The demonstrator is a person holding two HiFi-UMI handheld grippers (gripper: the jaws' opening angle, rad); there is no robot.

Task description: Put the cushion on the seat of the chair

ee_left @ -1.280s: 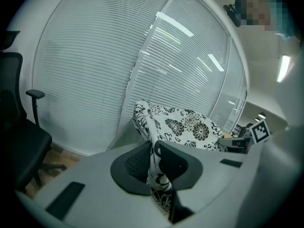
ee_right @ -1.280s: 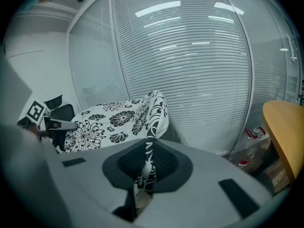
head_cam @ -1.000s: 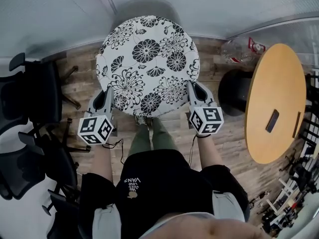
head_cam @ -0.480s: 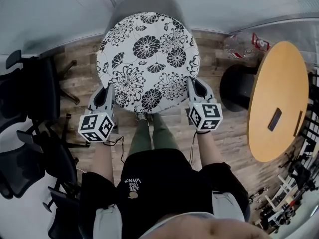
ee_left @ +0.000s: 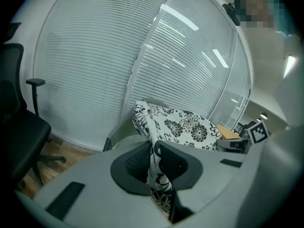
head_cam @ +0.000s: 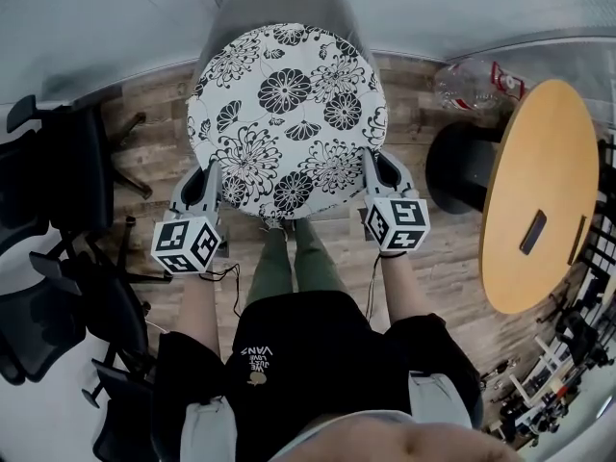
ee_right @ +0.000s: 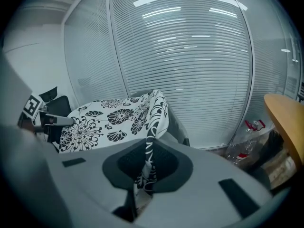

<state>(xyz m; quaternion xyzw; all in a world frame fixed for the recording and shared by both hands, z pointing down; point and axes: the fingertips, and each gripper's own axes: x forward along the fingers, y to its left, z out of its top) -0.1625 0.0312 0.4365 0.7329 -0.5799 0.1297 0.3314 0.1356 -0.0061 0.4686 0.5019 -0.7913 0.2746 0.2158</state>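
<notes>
The left tool [head_cam: 214, 179] and right tool [head_cam: 371, 165] each clamp the floral cushion [head_cam: 286, 114] by its near edge — over the grey chair [head_cam: 279, 0].

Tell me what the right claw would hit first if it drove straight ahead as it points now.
The cushion itself: the right claw is shut on its edge, and the fabric rises straight ahead. Behind that, probably the grey chair, though depth is unclear.

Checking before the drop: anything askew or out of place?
Only a clear plastic bottle lying on the floor beside the round table. The cushion hangs over the chair, pinched by the left gripper and right gripper.
</notes>
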